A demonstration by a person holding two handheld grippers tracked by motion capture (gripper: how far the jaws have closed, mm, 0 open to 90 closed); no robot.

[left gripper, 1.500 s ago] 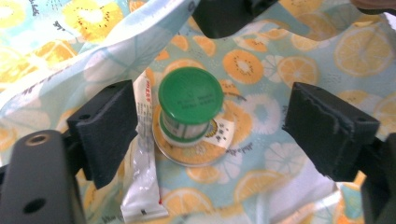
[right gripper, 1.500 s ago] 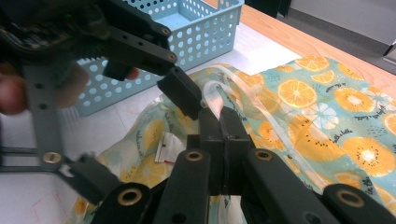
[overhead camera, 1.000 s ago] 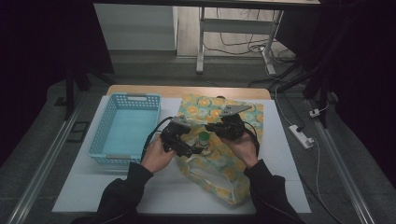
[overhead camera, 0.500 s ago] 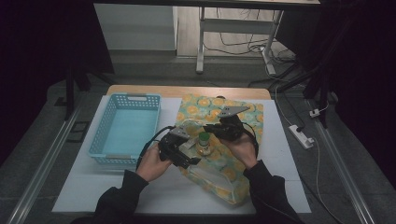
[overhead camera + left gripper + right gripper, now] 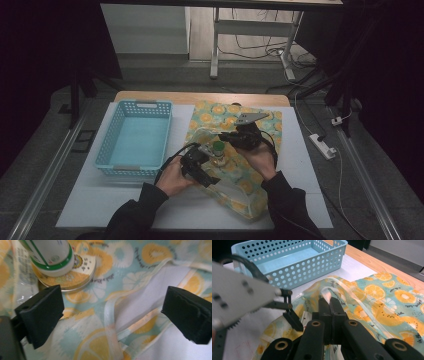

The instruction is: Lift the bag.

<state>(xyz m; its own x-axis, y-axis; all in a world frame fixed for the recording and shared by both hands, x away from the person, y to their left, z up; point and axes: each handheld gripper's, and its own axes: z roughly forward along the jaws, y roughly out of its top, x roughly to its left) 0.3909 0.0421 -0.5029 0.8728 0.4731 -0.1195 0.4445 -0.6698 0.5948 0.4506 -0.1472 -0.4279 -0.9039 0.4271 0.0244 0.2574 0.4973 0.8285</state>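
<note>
Fruit-print bag (image 5: pixel 235 187) lies on the white table (image 5: pixel 100 200) in the high view, right of the blue basket (image 5: pixel 134 140). We see a green-capped bottle (image 5: pixel 218 150) standing on a round tin (image 5: pixel 218 161) on the bag, between the two tongs. Left tongs (image 5: pixel 206 179) sit low at the bag's near-left part, just beside the bottle; right tongs (image 5: pixel 223 136) hold the bag's clear edge just beyond the bottle. Both hands come in from the bottom.

Left gripper view: we look along the left tongs (image 5: pixel 112 312), jaws wide apart, though they have just been closing a little, with nothing pinched. Between them lies the bag (image 5: pixel 130 270) fabric and a pale strap (image 5: pixel 111 325) running down the middle. The bottle (image 5: pixel 51 255) with its green band stands on the tin (image 5: pixel 75 277) at upper left, near the left jaw, not touching it.

Right gripper view: right tongs (image 5: pixel 329 305) are clamped tight on a fold of the bag's clear plastic edge (image 5: pixel 342 290), lifting it off the printed side of the bag (image 5: pixel 387 297). We see the left tongs (image 5: pixel 293 320) at left with their grey plate, tips down on the bag. Basket (image 5: pixel 294 262) sits behind on the table (image 5: pixel 352 267), close to the bag's edge; we cannot tell if they touch.
</note>
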